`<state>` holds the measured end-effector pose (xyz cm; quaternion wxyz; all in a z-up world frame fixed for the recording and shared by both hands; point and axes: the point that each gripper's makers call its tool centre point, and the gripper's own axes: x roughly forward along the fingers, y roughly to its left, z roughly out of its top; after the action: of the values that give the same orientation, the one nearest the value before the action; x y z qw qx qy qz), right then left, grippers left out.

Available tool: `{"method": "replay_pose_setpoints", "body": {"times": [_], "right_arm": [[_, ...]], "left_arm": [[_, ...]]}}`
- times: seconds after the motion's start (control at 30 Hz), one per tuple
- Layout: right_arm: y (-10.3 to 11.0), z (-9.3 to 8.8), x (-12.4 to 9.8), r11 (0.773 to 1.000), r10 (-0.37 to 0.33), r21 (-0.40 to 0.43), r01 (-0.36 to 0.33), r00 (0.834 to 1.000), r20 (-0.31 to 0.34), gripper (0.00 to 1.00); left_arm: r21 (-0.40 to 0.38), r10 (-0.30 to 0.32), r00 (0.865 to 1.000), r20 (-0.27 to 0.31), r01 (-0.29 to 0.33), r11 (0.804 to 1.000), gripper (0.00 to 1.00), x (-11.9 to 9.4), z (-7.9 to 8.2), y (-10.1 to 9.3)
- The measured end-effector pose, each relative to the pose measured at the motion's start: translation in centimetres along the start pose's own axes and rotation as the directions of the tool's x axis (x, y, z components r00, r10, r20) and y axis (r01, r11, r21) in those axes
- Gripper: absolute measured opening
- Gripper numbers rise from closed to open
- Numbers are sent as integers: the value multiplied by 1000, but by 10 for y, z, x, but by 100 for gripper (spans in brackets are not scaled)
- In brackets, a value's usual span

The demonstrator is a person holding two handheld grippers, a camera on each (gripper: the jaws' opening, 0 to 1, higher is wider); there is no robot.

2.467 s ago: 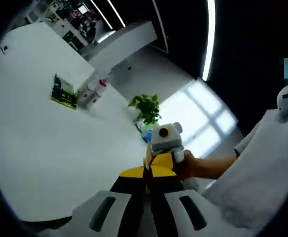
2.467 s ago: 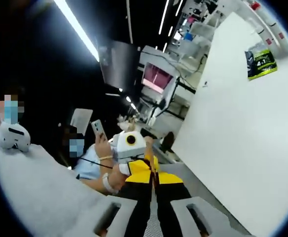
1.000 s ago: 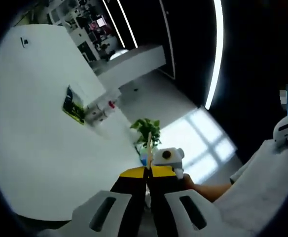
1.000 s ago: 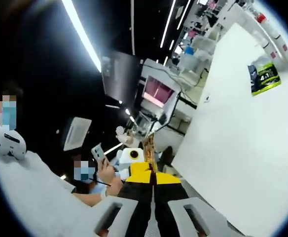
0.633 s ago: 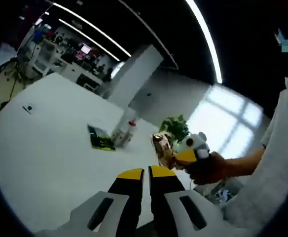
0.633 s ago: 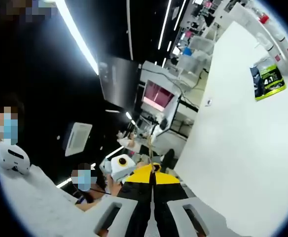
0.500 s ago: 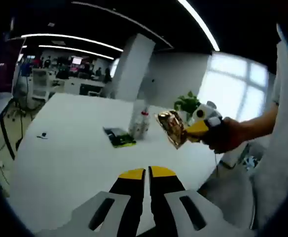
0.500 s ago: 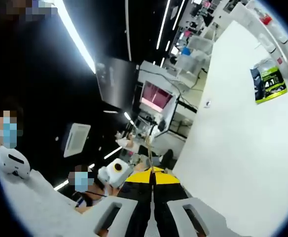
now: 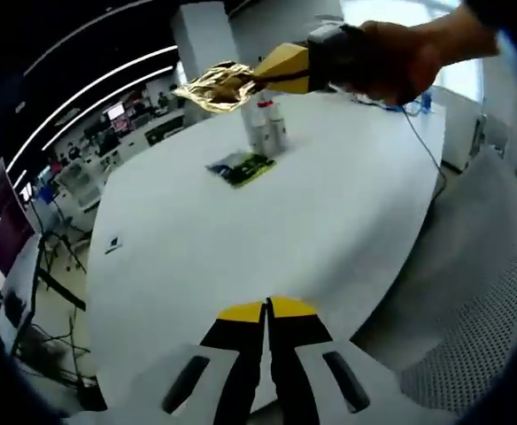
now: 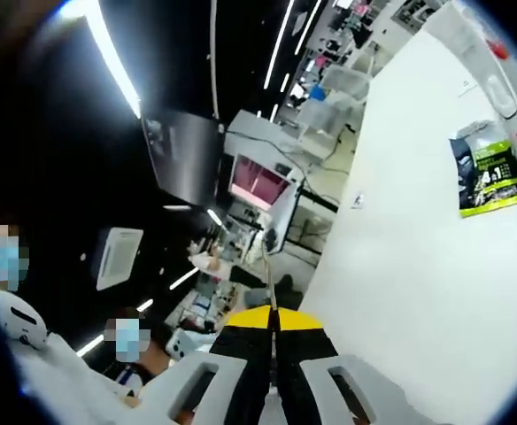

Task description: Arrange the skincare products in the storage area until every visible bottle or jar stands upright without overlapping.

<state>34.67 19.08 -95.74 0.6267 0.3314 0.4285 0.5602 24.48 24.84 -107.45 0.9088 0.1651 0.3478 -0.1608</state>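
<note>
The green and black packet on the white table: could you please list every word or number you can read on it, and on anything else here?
"4 1": large white figures on the green and black packet, right gripper view; its smaller print is too blurred.
Bottles: labels too small to read.

Two white bottles (image 9: 266, 127) stand upright, close together, at the far side of the round white table, one with a red cap. Just beside them a green-and-black sachet (image 9: 242, 167) lies flat. A crinkled gold packet (image 9: 212, 86) hangs in the air above the bottles.
</note>
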Motion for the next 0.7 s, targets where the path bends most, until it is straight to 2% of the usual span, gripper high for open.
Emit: {"method": "replay_pose_setpoints", "body": {"times": [0.1, 0.13, 0.2, 0.33, 0.37, 0.53, 0.6, 0.7], "right_arm": [[-12, 10, 9, 999, -49, 5, 49, 999, 6, 0], [-16, 14, 12, 998, -61, 9, 61, 998, 10, 0], [-28, 24, 20, 995, -97, 14, 97, 995, 19, 0], [-52, 39, 31, 985, -174, 14, 174, 985, 18, 0], [-62, 45, 33, 976, -218, 3, 218, 976, 23, 0], [-92, 67, 44, 952, -306, 24, 305, 950, 57, 0], [-109, 76, 46, 931, -364, 26, 363, 929, 68, 0], [-130, 85, 51, 910, -414, 46, 412, 908, 65, 0]], "left_arm": [[-37, 2, 1000, 4, -2, 999, 0, 1, -2, 1], [-49, -8, 1000, -17, 7, 999, 0, 3, -6, -1], [-4, 4, 997, -80, -4, 1000, 1, 6, -18, -1], [-14, 21, 998, -67, -22, 1000, 0, 4, -16, 3], [-22, 21, 998, -65, -22, 1000, 0, 3, -16, 3], [-24, 13, 997, -82, -15, 1000, 0, 5, -21, 1], [-29, 15, 997, -82, -17, 999, 0, 5, -22, 2], [-38, 9, 996, -83, -12, 999, 0, 6, -22, 1]]}}
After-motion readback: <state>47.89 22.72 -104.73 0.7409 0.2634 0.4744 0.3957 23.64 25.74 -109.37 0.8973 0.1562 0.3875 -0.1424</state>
